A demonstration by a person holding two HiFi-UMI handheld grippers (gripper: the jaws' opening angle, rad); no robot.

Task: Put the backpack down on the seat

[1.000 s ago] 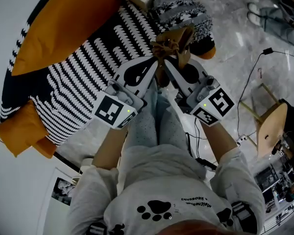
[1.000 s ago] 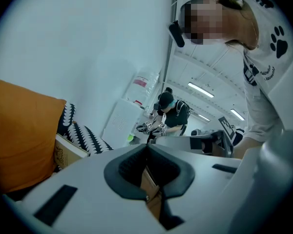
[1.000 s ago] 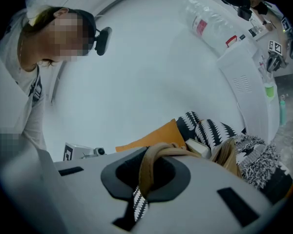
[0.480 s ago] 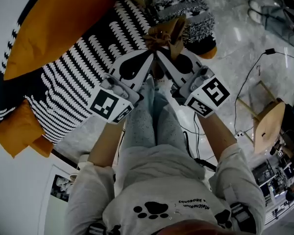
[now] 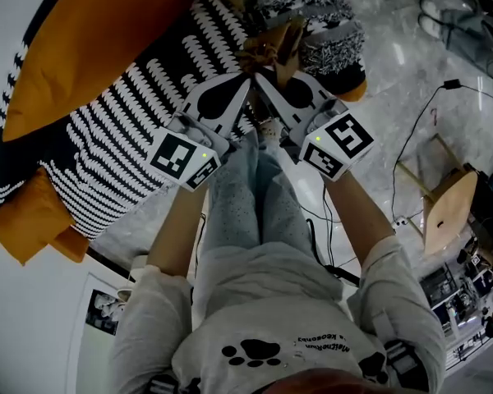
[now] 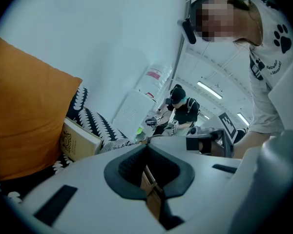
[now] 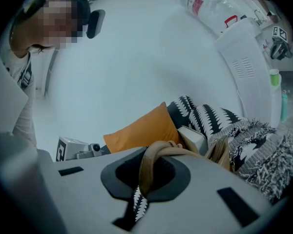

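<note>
Backpack (image 5: 275, 48), tan, sits upper centre of the head view, right at the tips of both grippers, over the border between the black-and-white patterned seat (image 5: 131, 130) and a fringed throw (image 5: 333, 31); whether it touches the seat, cannot tell. Left gripper (image 5: 245, 80) and right gripper (image 5: 261, 80) angle inward so their tips nearly meet at the backpack, marker cubes toward the person's legs (image 5: 246, 203). The head view hides what is between the jaws; the gripper views show it. Left gripper view: jaws closed tight on a flat tan strap (image 6: 150, 186) running through the notch, centre bottom of frame. Right gripper view: jaws fully closed on a rounded tan loop (image 7: 147, 172) that comes up out of the notch and bends right toward the tan body of the backpack, just beyond the jaw tips, centre right. Only the head view shows the big orange cushion (image 5: 82, 48) whole, upper left, a second orange cushion (image 5: 29, 216) at the left edge, and a wooden chair (image 5: 448, 212) with a black cable (image 5: 415, 130) on the marble floor, right side. Left gripper view alone shows another person (image 6: 183, 106) at a bench in the background, and a book (image 6: 78, 140) beside the cushion. Right gripper view alone shows a plastic bottle (image 7: 205, 6), upper right.
</note>
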